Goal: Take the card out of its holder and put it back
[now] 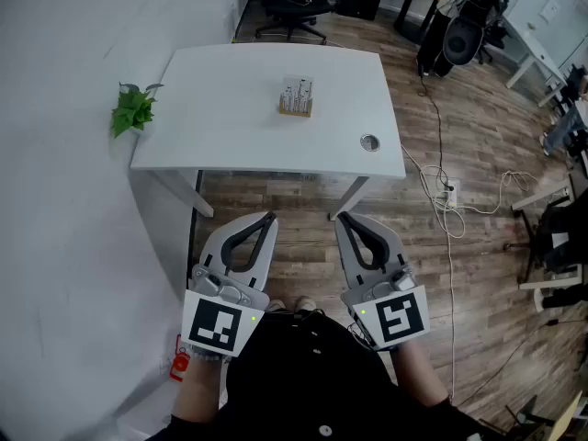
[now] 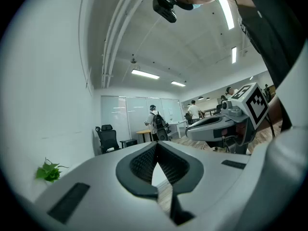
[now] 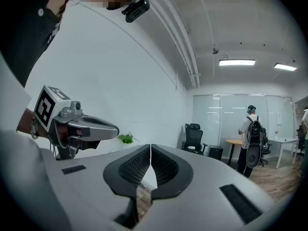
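Note:
A small wooden holder with white cards (image 1: 297,96) stands upright near the middle of the white table (image 1: 230,136), far ahead of both grippers. My left gripper (image 1: 270,217) is held low, close to the person's body, with its jaws shut and nothing between them. My right gripper (image 1: 340,217) is beside it, likewise shut and empty. In the left gripper view the jaws (image 2: 158,146) meet at their tips; the right gripper (image 2: 226,124) shows at its side. The right gripper view shows its own jaws (image 3: 150,147) touching, with the left gripper (image 3: 72,124) alongside. The holder appears in neither gripper view.
A green plant (image 1: 133,108) sits at the table's left edge against the white wall. A round cable port (image 1: 369,141) is in the table's right part. Office chairs (image 1: 294,3), a speaker (image 1: 464,30) and floor cables (image 1: 446,191) lie beyond and right. People stand far off (image 3: 252,138).

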A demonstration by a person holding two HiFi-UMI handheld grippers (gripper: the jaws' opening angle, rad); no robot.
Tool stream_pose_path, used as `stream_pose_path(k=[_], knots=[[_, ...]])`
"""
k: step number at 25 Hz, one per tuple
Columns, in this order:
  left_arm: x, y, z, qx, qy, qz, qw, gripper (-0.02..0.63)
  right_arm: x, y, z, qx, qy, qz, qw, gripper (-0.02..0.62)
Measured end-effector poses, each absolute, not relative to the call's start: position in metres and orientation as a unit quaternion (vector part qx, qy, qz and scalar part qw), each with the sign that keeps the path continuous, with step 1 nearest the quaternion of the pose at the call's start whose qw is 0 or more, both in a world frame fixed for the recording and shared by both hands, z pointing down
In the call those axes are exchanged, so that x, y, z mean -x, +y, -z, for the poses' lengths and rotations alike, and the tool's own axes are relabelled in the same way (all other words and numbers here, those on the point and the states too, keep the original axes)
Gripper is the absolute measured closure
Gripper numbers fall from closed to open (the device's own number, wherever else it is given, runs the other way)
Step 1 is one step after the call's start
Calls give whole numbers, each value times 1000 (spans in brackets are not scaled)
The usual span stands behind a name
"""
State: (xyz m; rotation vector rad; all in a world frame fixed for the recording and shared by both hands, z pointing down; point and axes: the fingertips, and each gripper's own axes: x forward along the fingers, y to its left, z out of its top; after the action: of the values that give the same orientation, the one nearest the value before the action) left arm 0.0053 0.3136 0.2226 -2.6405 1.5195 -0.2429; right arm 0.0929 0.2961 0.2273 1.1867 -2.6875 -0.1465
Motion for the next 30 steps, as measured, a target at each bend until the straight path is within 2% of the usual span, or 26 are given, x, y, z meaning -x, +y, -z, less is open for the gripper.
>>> stream_pose_path(k=[30], knots=[[29,318,-224,873,480,75,47,592,-70,296,-227,-438,-894,42,90,551]])
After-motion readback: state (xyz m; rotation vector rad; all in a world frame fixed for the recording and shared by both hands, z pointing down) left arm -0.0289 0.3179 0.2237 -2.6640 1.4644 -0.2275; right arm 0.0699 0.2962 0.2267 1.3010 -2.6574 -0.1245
